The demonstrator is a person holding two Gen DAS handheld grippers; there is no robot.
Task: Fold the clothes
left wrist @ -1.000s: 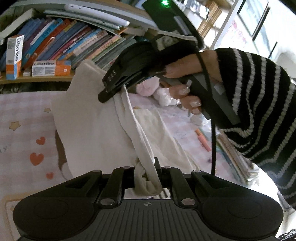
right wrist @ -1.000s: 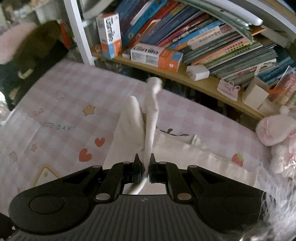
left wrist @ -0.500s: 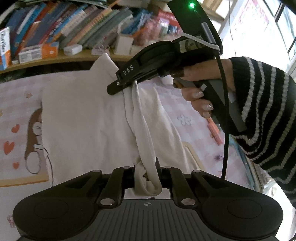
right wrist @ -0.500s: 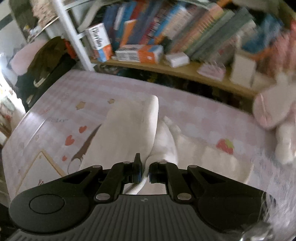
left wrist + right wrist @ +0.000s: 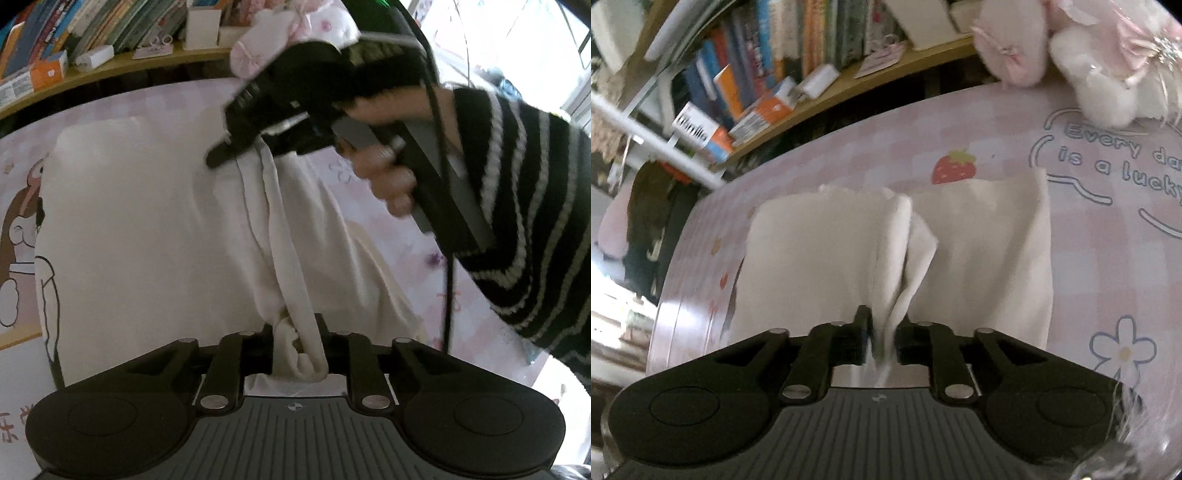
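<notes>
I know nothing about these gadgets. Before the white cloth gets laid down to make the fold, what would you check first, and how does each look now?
1. Left gripper clamped on the white garment: ok.
2. Right gripper clamped on it too: ok.
3. Held edge between the two grippers bunched into a rope, not flat: not ok.
4. Lower layer flat on the pink mat: ok.
5. Plush toy away from the garment: ok.
6. Edges aligned: cannot tell.

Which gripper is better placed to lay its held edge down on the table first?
Probably the right gripper. It is shut on the cloth low over the pink table, with cloth already flat just ahead. The left gripper holds a twisted, bunched strand.
</notes>
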